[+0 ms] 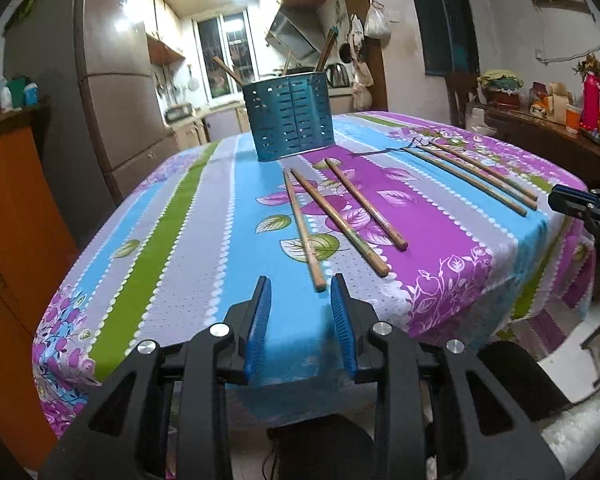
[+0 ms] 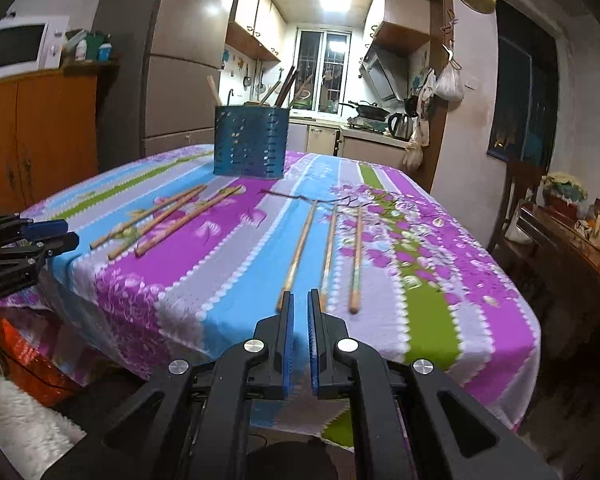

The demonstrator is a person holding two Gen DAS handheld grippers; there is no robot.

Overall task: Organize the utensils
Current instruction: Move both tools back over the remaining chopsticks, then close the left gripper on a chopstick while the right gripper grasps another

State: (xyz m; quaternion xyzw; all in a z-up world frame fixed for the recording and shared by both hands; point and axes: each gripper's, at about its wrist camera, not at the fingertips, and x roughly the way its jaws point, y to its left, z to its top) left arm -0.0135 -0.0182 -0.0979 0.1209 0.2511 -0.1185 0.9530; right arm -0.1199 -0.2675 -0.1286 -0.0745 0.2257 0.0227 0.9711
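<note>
While a few chopsticks already stand in the blue holder [image 1: 290,118] at the far middle of the table [image 1: 172,232], we judge the task only partly done: six chopsticks lie flat on the cloth. Three of them form a left group [image 1: 342,218], and three more make a right group [image 2: 328,252] well apart from it, tips pointing toward the holder. Our left gripper [image 1: 300,300] hovers off the near edge, jaws moderately wide and empty, with the nearest stick's end just ahead of them. Our right gripper [image 2: 299,304] hangs low at the near edge facing its group, jaws narrow with a slim gap and holding nothing; two stick ends sit right by its tips. We think each side must lift its sticks and drop them in the holder.
</note>
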